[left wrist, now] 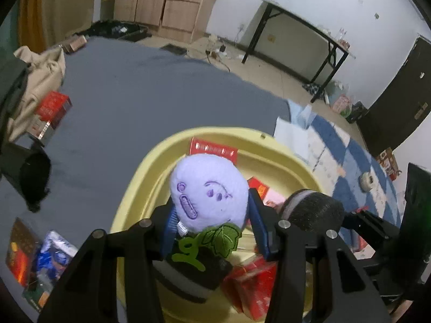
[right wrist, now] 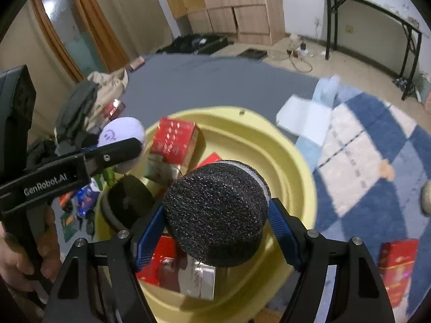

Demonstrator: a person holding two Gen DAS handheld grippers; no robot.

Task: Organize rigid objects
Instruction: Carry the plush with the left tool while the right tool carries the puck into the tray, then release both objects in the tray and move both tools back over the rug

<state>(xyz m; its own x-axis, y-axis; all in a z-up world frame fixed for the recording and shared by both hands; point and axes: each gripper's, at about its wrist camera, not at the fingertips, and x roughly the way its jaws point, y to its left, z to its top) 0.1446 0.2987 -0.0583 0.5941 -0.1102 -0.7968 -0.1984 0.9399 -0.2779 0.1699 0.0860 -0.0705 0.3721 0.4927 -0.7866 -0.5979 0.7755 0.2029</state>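
Lilac plush, an egg-shaped soft toy with purple stitched markings and a green felt leaf at its base, sat clamped between the blue pads of the left gripper, jaws closed on its lower half. It hung above the yellow plastic basin, over the near-left part of the bowl. Under it in the basin lay a black and grey foam roll with green lettering.

Right gripper gripped a black coarse-knit cylinder with a grey band, blue pads pressed on both flanks. That cylinder was also held over the basin, just right of the plush toy; from the left wrist view it showed beside the toy as a dark rounded end.

Inside the basin: a red foil-printed carton standing toward the far wall, more red boxes near the front, and a silver ribbed box beside them.

Basin rested on a grey cloth-covered surface. On the cloth at left, a red and silver box against a beige garment; further forward, a cluster of blue and red packets. A person's hand held the left gripper's handle. To the right, a blue and white checked rug with one red box on it.
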